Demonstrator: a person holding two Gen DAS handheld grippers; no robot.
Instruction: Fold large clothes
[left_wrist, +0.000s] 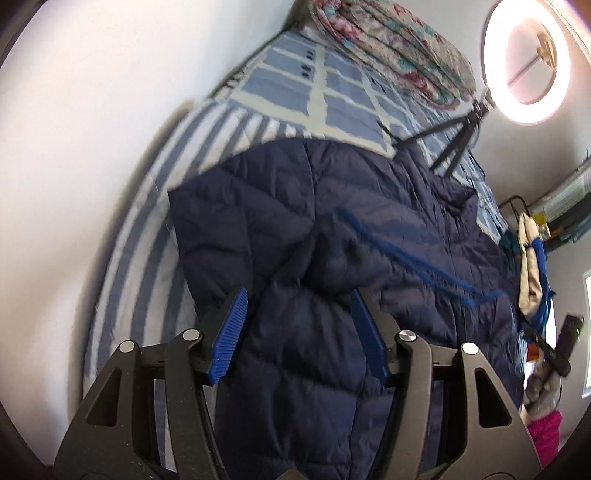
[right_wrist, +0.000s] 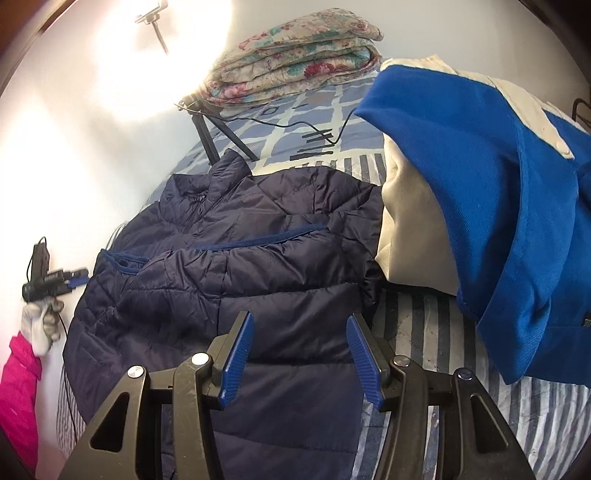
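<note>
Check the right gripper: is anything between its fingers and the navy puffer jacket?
Nothing visible. The right gripper is open right over the navy puffer jacket. The blue and cream garment lies to the right on the bed, out of the way.

My right gripper (right_wrist: 300, 354) hangs spread wide over the navy puffer jacket (right_wrist: 236, 258) on the striped bed (right_wrist: 424, 332), with a blue-and-cream garment (right_wrist: 480, 184) beside it.

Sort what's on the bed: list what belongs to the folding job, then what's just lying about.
Job: navy puffer jacket; left gripper; right gripper, both open.
Lying about: blue and cream garment; floral quilt; tripod; ring light.
</note>
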